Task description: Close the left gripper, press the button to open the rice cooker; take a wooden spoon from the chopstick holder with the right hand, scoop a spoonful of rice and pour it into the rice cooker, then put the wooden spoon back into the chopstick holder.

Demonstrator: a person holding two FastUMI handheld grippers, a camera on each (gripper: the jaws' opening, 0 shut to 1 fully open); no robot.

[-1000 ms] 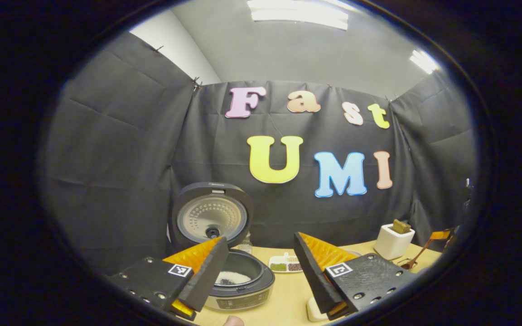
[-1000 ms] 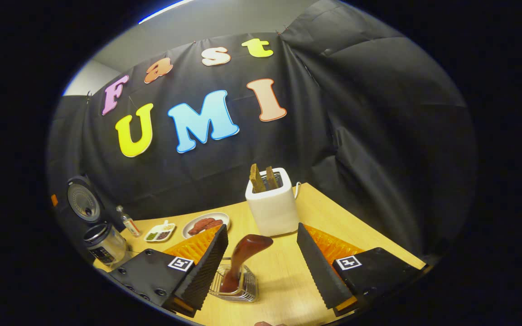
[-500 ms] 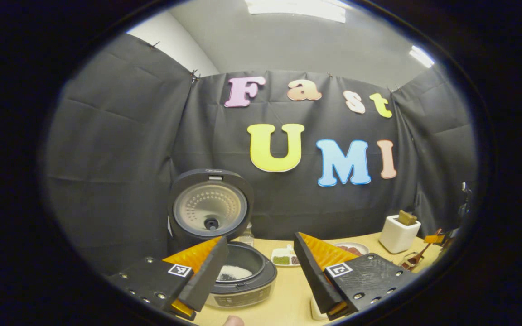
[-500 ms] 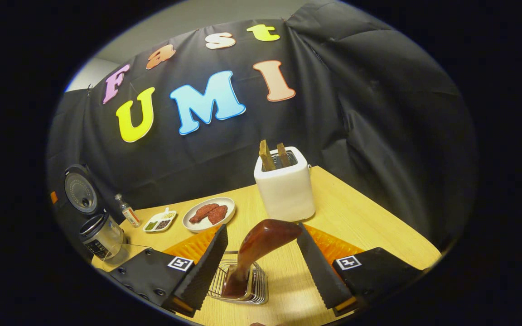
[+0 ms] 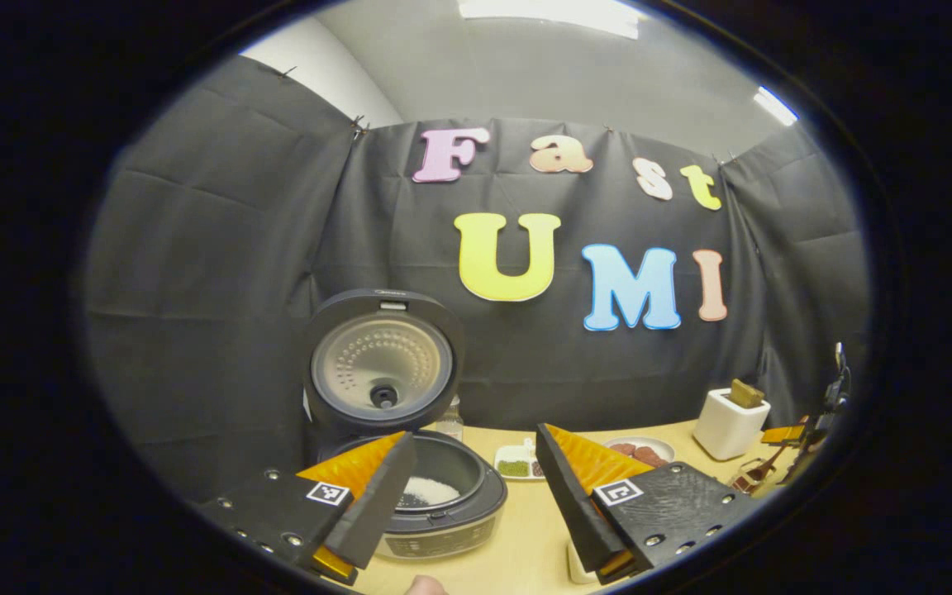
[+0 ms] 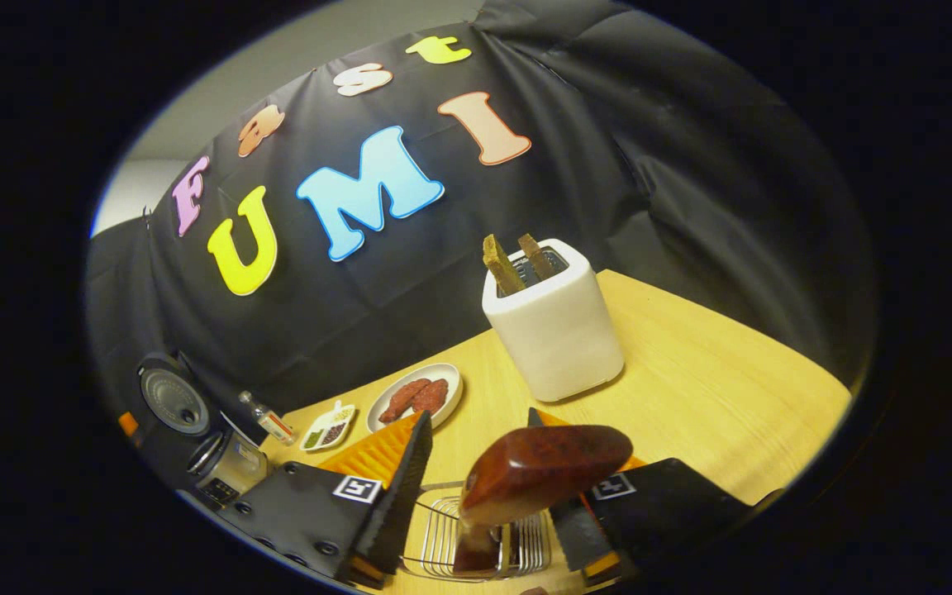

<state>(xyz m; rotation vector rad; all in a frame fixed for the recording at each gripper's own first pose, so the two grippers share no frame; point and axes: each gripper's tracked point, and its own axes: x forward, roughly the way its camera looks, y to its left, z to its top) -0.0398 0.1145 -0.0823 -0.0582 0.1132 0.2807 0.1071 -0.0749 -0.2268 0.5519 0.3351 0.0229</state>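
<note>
Left gripper view: a pale wooden table stands in a booth hung with black cloth under a grey ceiling with two strip lights. One rice cooker sits at the table's left end, lid up, rice in its pot. The left gripper hovers near it, fingers spread and empty. Right gripper view: one wire chopstick holder holds one wooden spoon; the right gripper stands released around its handle. Also there: one white toaster with two slices, one plate, one divided dish, one small bottle.
</note>
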